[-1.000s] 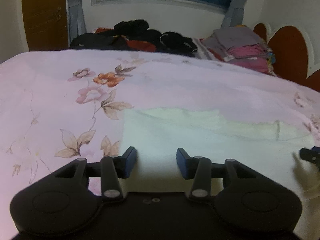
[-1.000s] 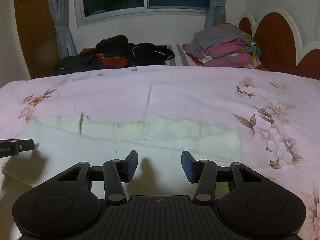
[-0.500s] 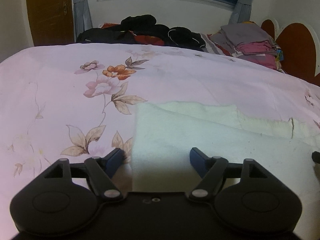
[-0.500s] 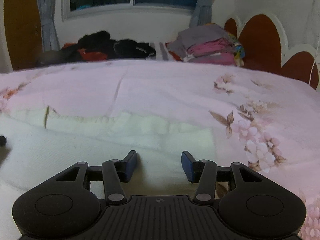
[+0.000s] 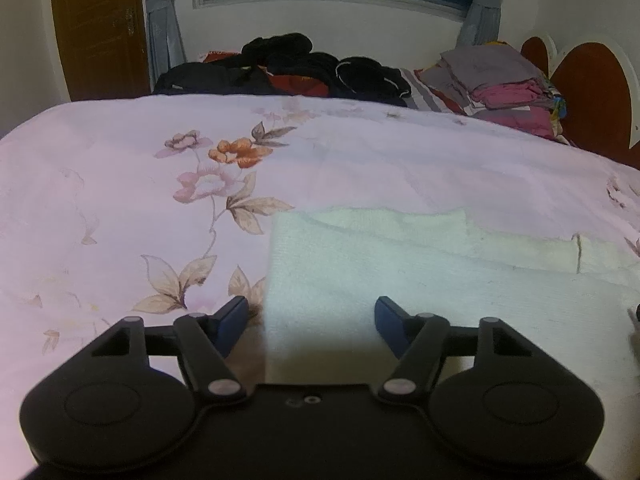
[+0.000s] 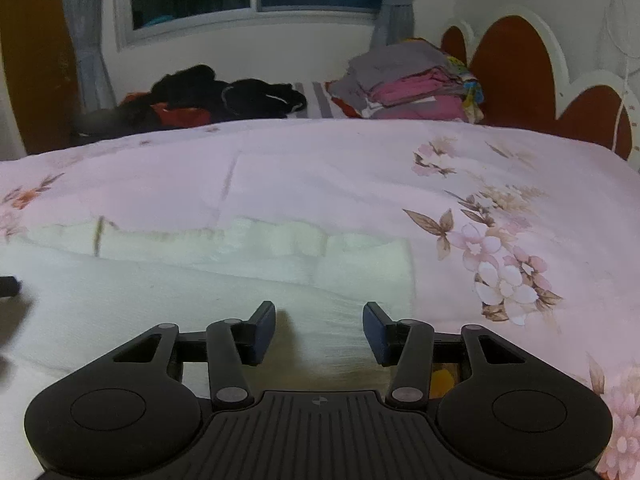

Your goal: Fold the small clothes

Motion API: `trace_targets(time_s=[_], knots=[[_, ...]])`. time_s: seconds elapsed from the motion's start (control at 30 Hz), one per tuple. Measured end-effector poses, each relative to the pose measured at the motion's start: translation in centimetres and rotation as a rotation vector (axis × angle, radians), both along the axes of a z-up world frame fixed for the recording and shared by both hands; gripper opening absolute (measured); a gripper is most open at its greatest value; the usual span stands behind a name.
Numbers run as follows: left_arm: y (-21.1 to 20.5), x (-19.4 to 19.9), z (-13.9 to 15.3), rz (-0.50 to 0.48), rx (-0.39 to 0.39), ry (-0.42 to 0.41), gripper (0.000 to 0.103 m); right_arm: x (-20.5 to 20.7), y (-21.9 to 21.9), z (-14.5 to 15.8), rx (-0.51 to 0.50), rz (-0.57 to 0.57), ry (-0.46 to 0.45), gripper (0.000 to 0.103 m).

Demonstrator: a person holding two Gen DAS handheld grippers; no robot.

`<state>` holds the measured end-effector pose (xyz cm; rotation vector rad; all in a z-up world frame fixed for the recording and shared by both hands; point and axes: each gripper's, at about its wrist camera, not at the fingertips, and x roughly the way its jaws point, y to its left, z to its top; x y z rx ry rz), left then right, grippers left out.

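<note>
One cream garment [image 5: 420,280] lies flat on the bed [image 5: 120,200], its long axis running left to right across both views. Its left edge runs straight away from the left gripper [image 5: 310,320], with open floral sheet to that side; its right edge [image 6: 408,272] ends short of the flower print, with bare sheet beyond. The far half of the bed is clear up to two heaps: dark clothes [image 5: 288,68] and a folded stack [image 5: 504,84]. The left gripper's jaws are closing, wide apart, straddling the left edge without pressing it. The right gripper [image 6: 319,332] is part open above the cloth, gripping nothing.
</note>
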<state>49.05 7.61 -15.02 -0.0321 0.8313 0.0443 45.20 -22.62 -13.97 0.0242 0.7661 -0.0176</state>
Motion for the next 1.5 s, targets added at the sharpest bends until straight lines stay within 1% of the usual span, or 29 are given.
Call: trace_targets(time_s=[0.1, 0.2, 0.3, 0.37, 0.43, 0.5, 0.57, 0.6, 0.63, 0.7, 0.8, 0.9, 1.0, 1.13, 1.23, 1.3, 1.37, 1.5], knots=[[-0.4, -0.9, 1.3, -0.004, 0.004, -0.044, 0.068, -0.5, 0.7, 0.4, 0.018, 0.019, -0.004, 0.049], [-1.4, -1.9, 2.6, -0.043, 0.013, -0.092, 0.068, -0.7, 1.5, 0.8, 0.031, 0.034, -0.013, 0.048], [-3.0, -2.6, 3.2, -0.098, -0.022, -0.095, 0.068, -0.9, 2.7, 1.1, 0.045, 0.064, -0.016, 0.049], [-4.1, -3.1, 2.9, -0.135, -0.032, -0.077, 0.068, -1.0, 3.7, 0.9, 0.046, 0.086, -0.01, 0.049], [-5.2, -3.6, 2.0, -0.173, -0.017, -0.058, 0.068, -1.2, 4.4, 0.5, 0.046, 0.104, 0.004, 0.048], [-5.6, -3.7, 0.8, -0.187, 0.012, -0.033, 0.068, -1.4, 4.6, -0.1, 0.029, 0.111, 0.018, 0.049], [-5.2, -3.6, -0.7, -0.18, 0.024, 0.009, 0.068, -1.6, 4.1, -0.7, 0.012, 0.101, 0.033, 0.048], [-4.9, -3.7, -1.1, -0.182, 0.028, 0.009, 0.07, -1.7, 3.7, -1.1, 0.002, 0.093, 0.039, 0.049], [-4.7, -3.9, -1.2, -0.191, 0.04, -0.006, 0.07, -1.7, 3.1, -1.4, -0.009, 0.083, 0.043, 0.049], [-4.5, -4.1, -1.2, -0.201, 0.054, -0.009, 0.07, -2.1, 1.9, -1.6, -0.02, 0.059, 0.044, 0.049], [-4.5, -4.2, -1.1, -0.192, 0.05, 0.0, 0.07, -2.6, 0.6, -1.6, -0.026, 0.016, 0.041, 0.048], [-4.7, -4.0, -1.1, -0.19, 0.055, 0.008, 0.071, -2.8, 0.4, -2.0, -0.053, 0.036, 0.039, 0.048], [-4.6, -3.9, -1.0, -0.18, 0.053, 0.023, 0.071, -3.0, -0.2, -1.5, -0.028, 0.002, 0.043, 0.048], [-4.9, -4.2, -0.8, -0.16, 0.066, 0.033, 0.07, -4.1, -0.3, -2.0, -0.067, 0.022, 0.037, 0.048], [-5.1, -4.5, -0.5, -0.134, 0.069, 0.038, 0.07, -4.6, -0.8, -1.2, -0.032, 0.006, 0.038, 0.049], [-5.1, -4.8, -0.3, -0.113, 0.066, 0.039, 0.07, -4.7, -0.9, -1.9, -0.056, 0.023, 0.055, 0.048], [-5.1, -5.4, 0.0, -0.091, 0.067, 0.037, 0.069, -4.9, -1.2, -1.7, -0.053, 0.04, 0.054, 0.049], [-5.0, -7.2, 1.0, -0.049, 0.069, 0.027, 0.068, -5.8, -1.9, -0.8, 0.004, 0.06, 0.051, 0.049]])
